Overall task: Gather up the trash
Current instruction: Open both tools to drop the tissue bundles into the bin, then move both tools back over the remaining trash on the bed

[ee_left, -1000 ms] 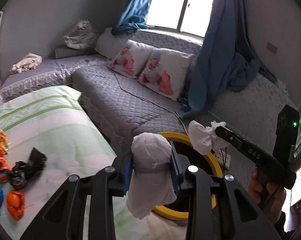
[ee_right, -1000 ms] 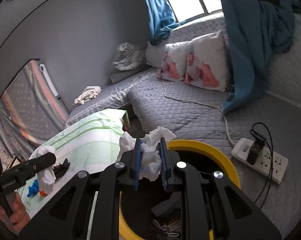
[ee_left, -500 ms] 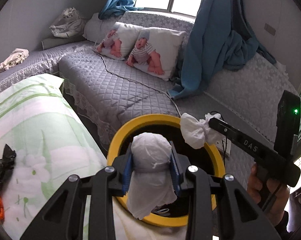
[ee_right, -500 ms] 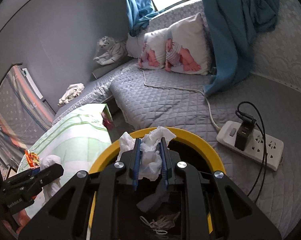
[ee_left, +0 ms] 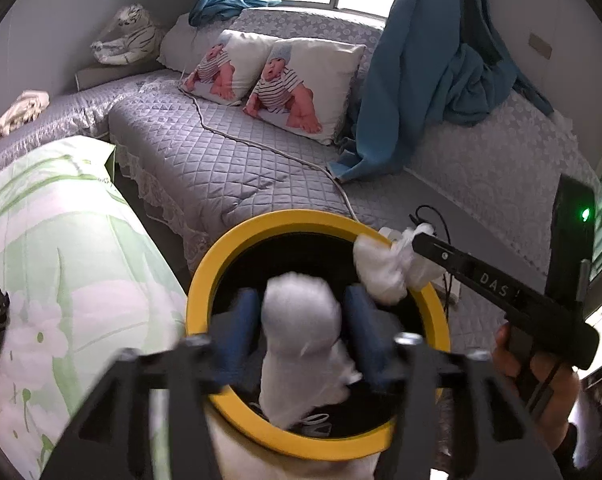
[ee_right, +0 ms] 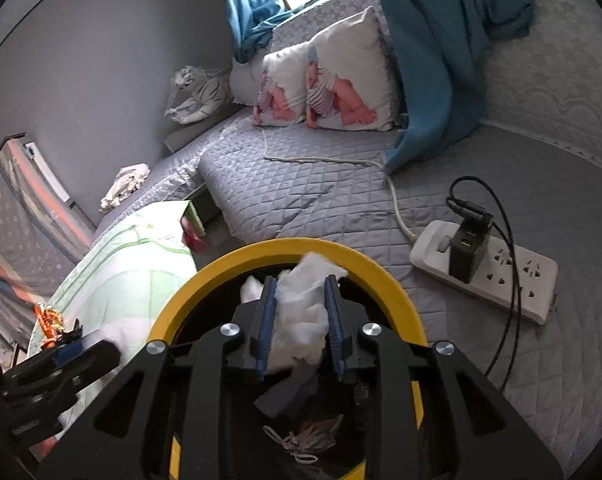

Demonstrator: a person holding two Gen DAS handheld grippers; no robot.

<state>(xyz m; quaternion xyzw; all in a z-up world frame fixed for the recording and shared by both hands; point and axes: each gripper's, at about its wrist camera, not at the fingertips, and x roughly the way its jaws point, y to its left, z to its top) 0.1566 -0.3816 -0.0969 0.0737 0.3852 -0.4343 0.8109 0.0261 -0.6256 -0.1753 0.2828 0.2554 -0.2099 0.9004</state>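
1. A yellow-rimmed bin (ee_left: 229,264) is seen directly below both grippers, its dark inside holding scraps (ee_right: 301,436) of paper and string.
2. The left gripper (ee_left: 301,320) is held over the bin's mouth; its jaws have just been opening, and a gap is visible between each blue pad (ee_left: 241,320) and the white wad (ee_left: 301,344) that sits between them, so the wad is no longer pressed.
3. The right gripper (ee_right: 299,320) is held over the far side of the same bin; its jaws have just been opening too, and a crumpled white tissue (ee_right: 305,304) lies between the blue pads, apparently still touching them, though whether it is pressed cannot be told.
4. In the left wrist view that tissue (ee_left: 385,268) is seen at the bin's rim.
5. Orange and black scraps (ee_right: 55,322) are left on the green-patterned cloth (ee_left: 61,240) beside the bin.
6. A white power strip (ee_right: 497,280) is laid on the grey quilt (ee_right: 321,196) beyond.
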